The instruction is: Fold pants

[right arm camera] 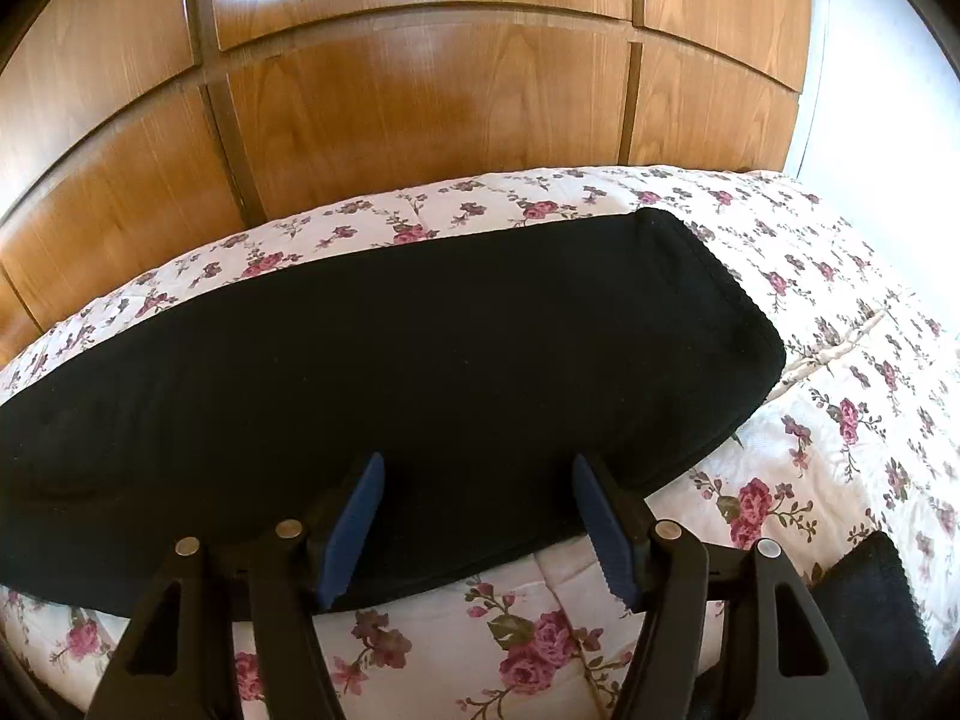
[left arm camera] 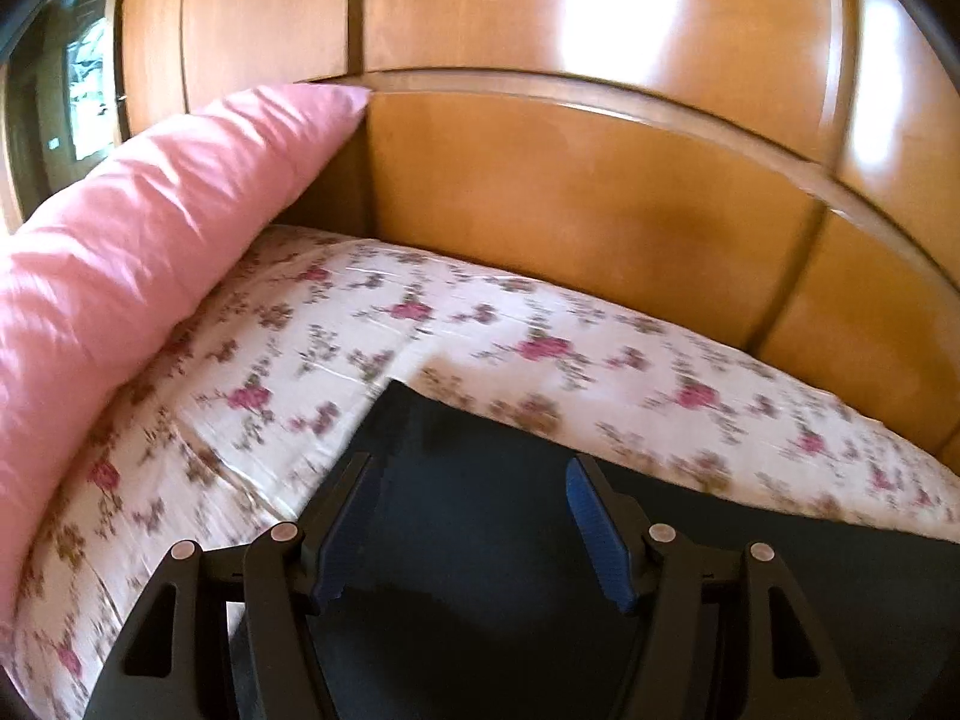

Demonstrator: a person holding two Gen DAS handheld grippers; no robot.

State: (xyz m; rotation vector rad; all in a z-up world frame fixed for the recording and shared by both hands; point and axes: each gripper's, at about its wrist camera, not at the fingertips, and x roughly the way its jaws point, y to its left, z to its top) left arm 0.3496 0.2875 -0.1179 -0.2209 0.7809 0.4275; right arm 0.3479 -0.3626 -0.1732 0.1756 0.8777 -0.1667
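Dark pants lie flat across the floral bedspread, a long leg with its hem end at the right. My right gripper is open, its blue pads above the near edge of the leg. A second dark piece shows at the lower right. In the left wrist view the pants fill the lower middle, with a corner pointing to the far left. My left gripper is open over that fabric and holds nothing.
A pink pillow leans at the left end of the bed. Wooden wardrobe doors stand right behind the bed. A white wall is at the right.
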